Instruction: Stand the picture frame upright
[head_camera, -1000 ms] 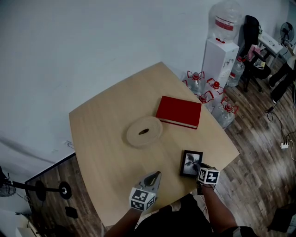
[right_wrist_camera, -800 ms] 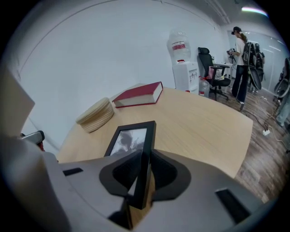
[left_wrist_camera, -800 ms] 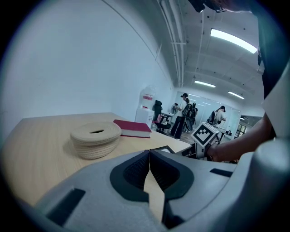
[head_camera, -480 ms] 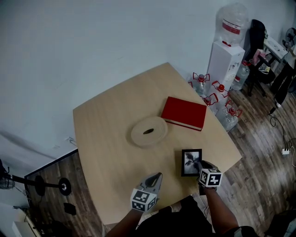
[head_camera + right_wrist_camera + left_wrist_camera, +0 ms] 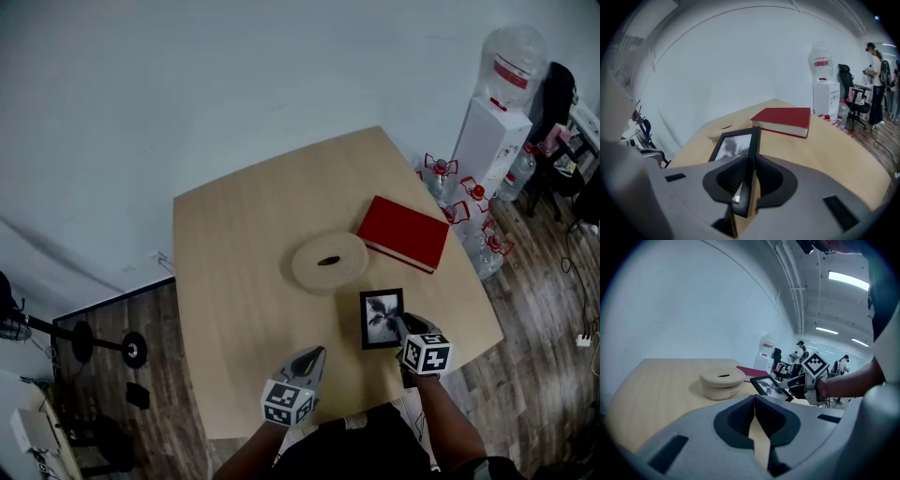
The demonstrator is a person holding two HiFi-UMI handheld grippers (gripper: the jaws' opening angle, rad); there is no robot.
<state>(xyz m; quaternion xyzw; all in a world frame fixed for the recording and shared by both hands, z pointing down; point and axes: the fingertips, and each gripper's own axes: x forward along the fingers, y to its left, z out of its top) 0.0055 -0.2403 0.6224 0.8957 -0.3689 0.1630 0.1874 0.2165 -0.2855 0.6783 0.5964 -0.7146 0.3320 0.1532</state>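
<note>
The picture frame (image 5: 382, 317) lies near the front right edge of the counter (image 5: 244, 253). It is straight ahead of the right hand-held gripper (image 5: 403, 330), which has it by the near right side. In the right gripper view the jaws are closed partway onto the frame's dark edge, which runs up between the two pads. The rest of the frame (image 5: 736, 145) reaches forward from the hand-held gripper (image 5: 746, 180), along the line of the jaws. Its long axis points away from the person, towards the round woven dish (image 5: 328, 261) and the red book (image 5: 403, 232), both a little beyond it and clear of it. The pictured face is turned up and towards the person's left. From the left gripper view the frame (image 5: 769, 386) looks tilted rather than flat, though I cannot tell whether its far end touches the counter. The left hand-held gripper (image 5: 309, 361) hangs over the front edge well to the left of the frame. Its jaws (image 5: 754, 413) are pressed together with nothing between them, so the right hand is much the nearer and the only one in contact. Judging from this, standing the frame up turns on swinging that far end upward about the gripped near edge, until the long axis rises off the counter and the face looks back at the person. Whether a prop behind the frame is folded out cannot be seen.
</note>
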